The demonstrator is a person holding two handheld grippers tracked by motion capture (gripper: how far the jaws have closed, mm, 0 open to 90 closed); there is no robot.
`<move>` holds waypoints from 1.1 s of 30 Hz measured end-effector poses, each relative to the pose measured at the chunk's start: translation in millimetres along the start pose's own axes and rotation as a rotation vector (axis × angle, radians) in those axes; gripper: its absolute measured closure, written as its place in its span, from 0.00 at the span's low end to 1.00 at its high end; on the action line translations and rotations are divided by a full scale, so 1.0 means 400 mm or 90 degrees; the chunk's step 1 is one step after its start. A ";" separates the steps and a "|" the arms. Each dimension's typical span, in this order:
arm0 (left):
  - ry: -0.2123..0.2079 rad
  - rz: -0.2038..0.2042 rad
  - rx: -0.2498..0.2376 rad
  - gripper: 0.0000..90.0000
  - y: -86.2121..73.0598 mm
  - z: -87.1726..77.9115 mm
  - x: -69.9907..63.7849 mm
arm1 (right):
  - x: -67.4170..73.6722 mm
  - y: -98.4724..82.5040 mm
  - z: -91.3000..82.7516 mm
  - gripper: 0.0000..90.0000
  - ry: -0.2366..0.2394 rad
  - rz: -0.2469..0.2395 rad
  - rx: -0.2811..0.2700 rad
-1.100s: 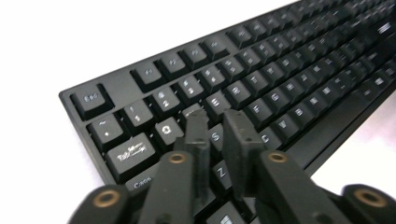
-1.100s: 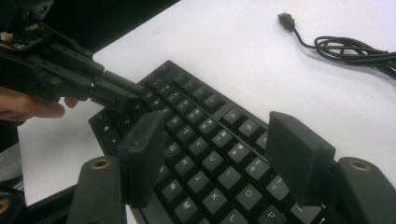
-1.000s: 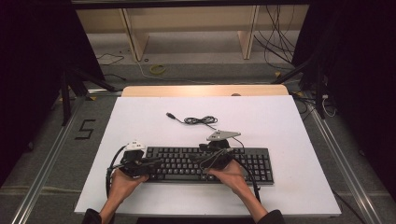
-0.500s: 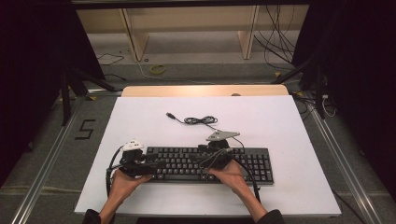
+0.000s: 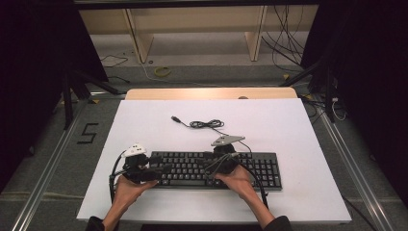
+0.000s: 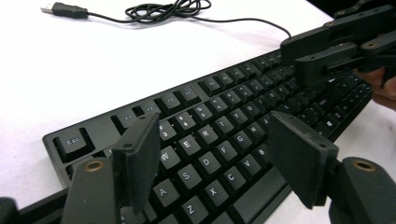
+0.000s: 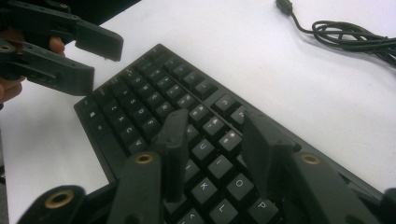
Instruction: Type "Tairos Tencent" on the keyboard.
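Keyboard lies near edge of worktop. Left tongs over its left keys, just opened, released; right tongs over middle keys, just narrowing, grasping nothing.

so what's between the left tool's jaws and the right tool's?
High view: a stretch of keyboard keys separates left tool and right tool; nothing else lies there.

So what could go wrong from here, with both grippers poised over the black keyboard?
The left gripper, whose jaws have just been opening, and the right gripper, whose jaws have just been closing, hang over the black keyboard with nothing gripped, so a jaw may hit neighbouring keys. Its thin black cable lies loose, so it could drag.
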State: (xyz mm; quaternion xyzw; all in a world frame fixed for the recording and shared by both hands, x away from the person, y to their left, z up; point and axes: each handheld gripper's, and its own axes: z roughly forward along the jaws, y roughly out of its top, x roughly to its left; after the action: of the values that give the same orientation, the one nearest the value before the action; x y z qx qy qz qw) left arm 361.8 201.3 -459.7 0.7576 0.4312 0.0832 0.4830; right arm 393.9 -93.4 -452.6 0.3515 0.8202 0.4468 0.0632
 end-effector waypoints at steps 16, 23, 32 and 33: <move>-0.007 -0.005 -0.021 0.36 -0.002 -0.011 -0.005 | 0.001 -0.010 0.021 0.93 -0.013 -0.014 0.035; -0.009 -0.001 -0.027 0.34 -0.003 -0.013 -0.009 | -0.002 -0.016 0.037 0.99 -0.023 -0.020 0.052; -0.011 -0.004 -0.027 0.34 -0.006 -0.014 -0.007 | -0.002 -0.023 0.056 1.00 -0.028 -0.018 0.067; -0.011 -0.004 -0.026 0.34 -0.006 -0.014 -0.007 | -0.003 -0.023 0.057 1.00 -0.028 -0.020 0.068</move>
State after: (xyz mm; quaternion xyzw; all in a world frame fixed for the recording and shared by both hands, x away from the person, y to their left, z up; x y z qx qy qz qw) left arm 355.5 203.3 -457.9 0.7469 0.4274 0.0838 0.5025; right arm 399.4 -81.8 -473.6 0.3513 0.8468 0.3933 0.0695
